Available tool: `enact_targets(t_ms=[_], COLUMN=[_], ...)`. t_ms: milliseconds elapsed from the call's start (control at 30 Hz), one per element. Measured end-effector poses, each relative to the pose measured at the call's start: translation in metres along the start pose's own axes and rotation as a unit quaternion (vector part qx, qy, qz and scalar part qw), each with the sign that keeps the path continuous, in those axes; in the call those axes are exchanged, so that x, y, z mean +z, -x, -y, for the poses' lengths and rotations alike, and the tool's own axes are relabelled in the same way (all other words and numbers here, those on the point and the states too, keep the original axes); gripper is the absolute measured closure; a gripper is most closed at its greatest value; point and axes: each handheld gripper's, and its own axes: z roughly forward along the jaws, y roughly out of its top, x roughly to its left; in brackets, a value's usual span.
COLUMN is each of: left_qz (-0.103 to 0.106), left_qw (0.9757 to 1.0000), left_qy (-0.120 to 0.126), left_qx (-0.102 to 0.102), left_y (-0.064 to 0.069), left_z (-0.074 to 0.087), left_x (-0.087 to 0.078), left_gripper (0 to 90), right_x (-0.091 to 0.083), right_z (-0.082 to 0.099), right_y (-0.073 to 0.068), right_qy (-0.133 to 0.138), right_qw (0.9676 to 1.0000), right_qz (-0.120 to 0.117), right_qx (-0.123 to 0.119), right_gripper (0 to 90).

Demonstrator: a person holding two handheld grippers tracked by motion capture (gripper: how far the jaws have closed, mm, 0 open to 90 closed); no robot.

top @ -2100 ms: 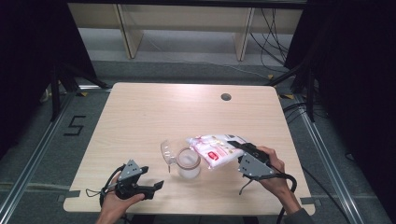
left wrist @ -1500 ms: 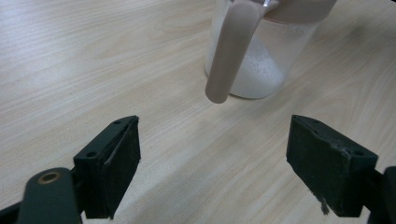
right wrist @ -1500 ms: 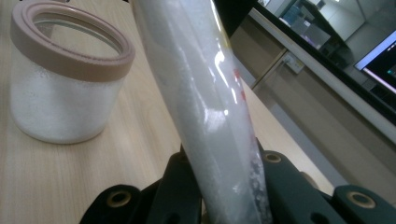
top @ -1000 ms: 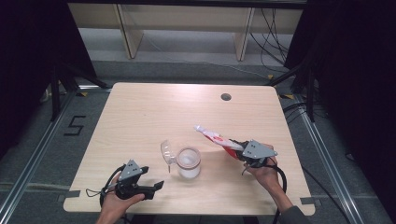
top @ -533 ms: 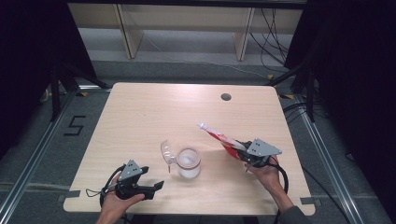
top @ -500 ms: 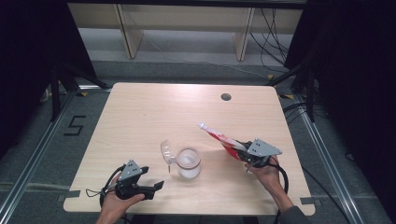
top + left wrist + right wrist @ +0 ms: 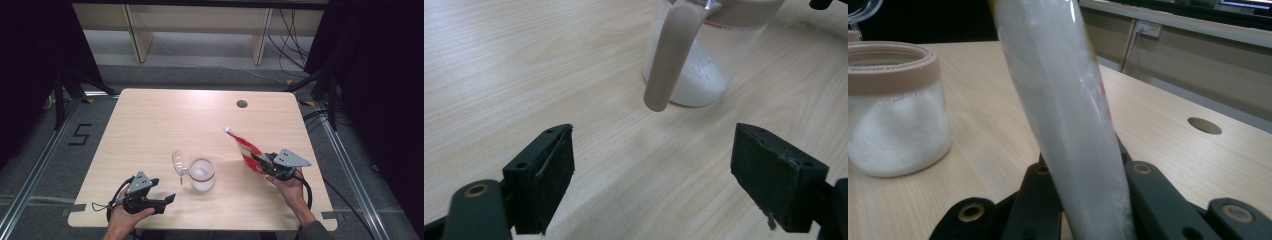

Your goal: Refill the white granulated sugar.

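A: What have you got there?

B: A red and white pouch, slim, with a clear film side, standing up at a slant over the right half of the desk. My right tongs are clamped on its lower end; seen along the right tongs, the pouch sits pinched between the two jaws, which have just eased a little but have not let go.

A: And the jar?

B: The clear jar stands near the middle of the desk, just left of the pouch, partly filled with white grains, with a tan band round its mouth and its lid flipped open. My left tongs rest near the front edge with jaws wide apart, holding nothing, aimed at the jar's handle.

A: So which step is this?

B: I'd say I'm bringing the pouch over to refill the jar. Next I'd have to carry its top above the mouth and tip it, maybe steadying the jar by the handle
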Motion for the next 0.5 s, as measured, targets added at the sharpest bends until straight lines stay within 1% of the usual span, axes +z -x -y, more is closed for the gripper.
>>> enact_targets(t_ms=[33, 67, 100, 133, 167, 200, 233, 267, 300, 333, 367, 400, 433, 467, 500], left_qz=[0.0, 0.0, 0.0, 0.0, 0.0, 0.0, 0.0, 0.001, 0.001, 0.001, 0.001, 0.001, 0.001, 0.003, 0.004], left_qw=[1.0, 1.0, 1.0, 1.0, 1.0, 1.0, 1.0, 1.0, 1.0, 1.0, 1.0, 1.0, 1.0, 1.0, 1.0], left_qy=[-0.001, -0.001, 0.0, 0.0, 0.0, 0.0, 0.0, 0.0, 0.0, 0.0, 0.0, 0.0, 0.0, 0.0, -0.001], left_qx=[0.0, 0.0, -0.001, -0.001, -0.001, -0.001, -0.001, 0.0, 0.0, 0.0, 0.0, 0.0, 0.0, 0.0, 0.0], left_y=[-0.0001, -0.0001, 0.0, -0.0001, -0.0001, -0.0001, 0.0, -0.0001, -0.0001, -0.0001, -0.0002, -0.0002, -0.0002, -0.0003, -0.0003], left_z=[0.0, 0.0, -0.0001, -0.0001, -0.0001, -0.0001, -0.0001, -0.0002, -0.0002, -0.0002, -0.0002, -0.0002, -0.0002, -0.0003, -0.0003], left_x=[-0.0001, 0.0, 0.0001, 0.0001, 0.0001, 0.0002, 0.0003, 0.0003, 0.0003, 0.0004, 0.0004, 0.0004, 0.0005, 0.0006, 0.0006], left_gripper=[17.3, 17.3, 17.3, 17.3, 17.2, 17.3, 17.3, 17.3, 17.3, 17.3, 17.3, 17.3, 17.3, 17.3, 17.3], right_x=[-0.0013, -0.0021, -0.0035, -0.0033, -0.0046, -0.0062, -0.0063, -0.007, -0.0078, -0.0082, -0.0084, -0.0089, -0.0092, -0.0097, -0.0102], right_z=[-0.0004, -0.0005, -0.0009, -0.0006, -0.0008, -0.0015, -0.0015, -0.0018, -0.0022, -0.0025, -0.0024, -0.0025, -0.0022, -0.0025, -0.0026], right_y=[0.0012, 0.0001, -0.0006, -0.0015, -0.0012, -0.0017, -0.0019, -0.003, -0.0027, -0.0031, -0.003, -0.002, -0.0024, -0.0031, -0.003], right_qy=[-0.005, -0.005, -0.012, -0.006, -0.009, -0.018, -0.017, -0.016, -0.019, -0.018, -0.016, -0.019, -0.017, -0.02, -0.021], right_qw=[1.0, 1.0, 0.9999, 0.9999, 0.9999, 0.9998, 0.9998, 0.9999, 0.9998, 0.9998, 0.9998, 0.9998, 0.9998, 0.9997, 0.9996], right_qz=[-0.004, 0.0, -0.002, 0.001, -0.002, -0.005, -0.002, 0.004, -0.001, 0.009, 0.011, 0.002, 0.011, 0.014, 0.015], right_qx=[-0.005, -0.002, -0.008, -0.011, -0.011, -0.006, -0.008, -0.003, -0.004, -0.004, -0.002, -0.003, -0.001, 0.006, 0.004], right_gripper=[82.0, 81.9, 81.7, 81.6, 81.4, 81.3, 81.2, 81.1, 81.0, 81.0, 81.0, 80.9, 80.9, 80.8, 80.7])
